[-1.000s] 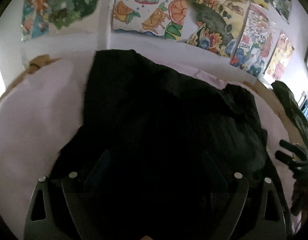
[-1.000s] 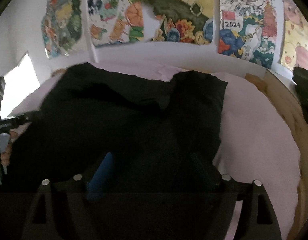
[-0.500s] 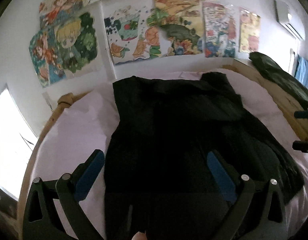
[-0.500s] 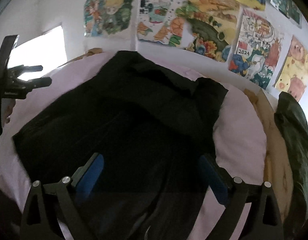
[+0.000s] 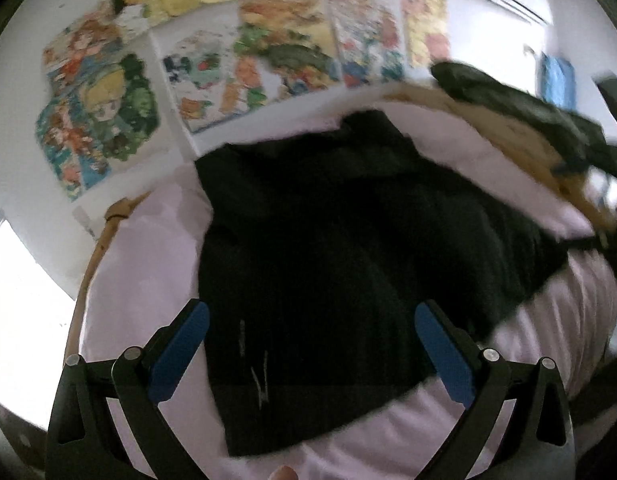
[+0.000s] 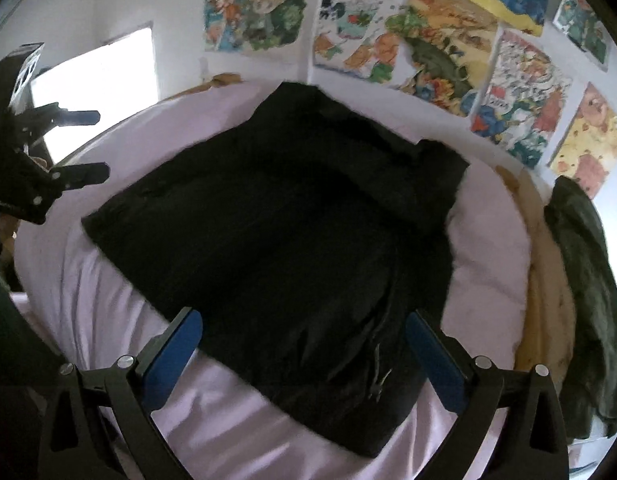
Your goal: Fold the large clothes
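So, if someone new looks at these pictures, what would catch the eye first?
Probably the black garment, folded flat in the middle of the pale pink bedding. Next, the colourful cartoon posters covering the white wall behind the bed. A dark green garment lies heaped at the bed's right edge.

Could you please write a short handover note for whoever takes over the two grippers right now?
Left gripper: open, nothing between the pads; its jaws have just been opening.
Right gripper: open and empty as well, jaws also just opened.
The black garment lies released on the pink bedsheet, folded into a rough block, both grippers above its near edge.
A dark green garment is draped over the wooden bed frame at the right.
Done: at least one fold is in.
Left: check the shape, tidy the edges, fold again if needed.
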Available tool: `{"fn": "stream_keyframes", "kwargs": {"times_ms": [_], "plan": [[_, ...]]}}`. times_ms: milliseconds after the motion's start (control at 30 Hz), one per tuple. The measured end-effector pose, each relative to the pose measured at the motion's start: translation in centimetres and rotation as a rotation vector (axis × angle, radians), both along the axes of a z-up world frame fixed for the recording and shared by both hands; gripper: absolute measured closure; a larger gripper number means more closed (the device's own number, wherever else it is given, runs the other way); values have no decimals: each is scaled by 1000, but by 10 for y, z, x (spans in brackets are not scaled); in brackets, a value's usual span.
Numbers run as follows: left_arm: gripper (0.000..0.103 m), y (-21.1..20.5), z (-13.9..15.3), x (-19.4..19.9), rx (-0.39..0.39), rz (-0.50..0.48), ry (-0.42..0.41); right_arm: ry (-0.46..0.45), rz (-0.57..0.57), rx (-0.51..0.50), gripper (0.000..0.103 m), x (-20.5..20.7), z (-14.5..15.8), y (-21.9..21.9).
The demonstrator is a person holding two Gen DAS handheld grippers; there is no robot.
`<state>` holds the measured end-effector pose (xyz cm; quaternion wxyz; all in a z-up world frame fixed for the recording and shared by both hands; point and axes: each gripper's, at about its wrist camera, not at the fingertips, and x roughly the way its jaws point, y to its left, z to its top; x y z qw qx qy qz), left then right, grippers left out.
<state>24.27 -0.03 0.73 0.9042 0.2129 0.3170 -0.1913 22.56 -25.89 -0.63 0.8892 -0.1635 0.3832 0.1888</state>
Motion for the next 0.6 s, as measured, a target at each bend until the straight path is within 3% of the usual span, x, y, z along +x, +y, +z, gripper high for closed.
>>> {"fn": "stream_keyframes", "kwargs": {"times_ms": [233, 367, 600], "plan": [[2, 16, -69, -12, 179, -131, 58, 143, 14, 6, 0, 12, -37, -7], [2, 29, -88, -13, 187, -177, 102, 170, 45, -25, 0, 14, -50, -3], [2, 50, -125, -4, 380, -169, 140, 192, 57, -139, 0, 8, -83, 2]]}}
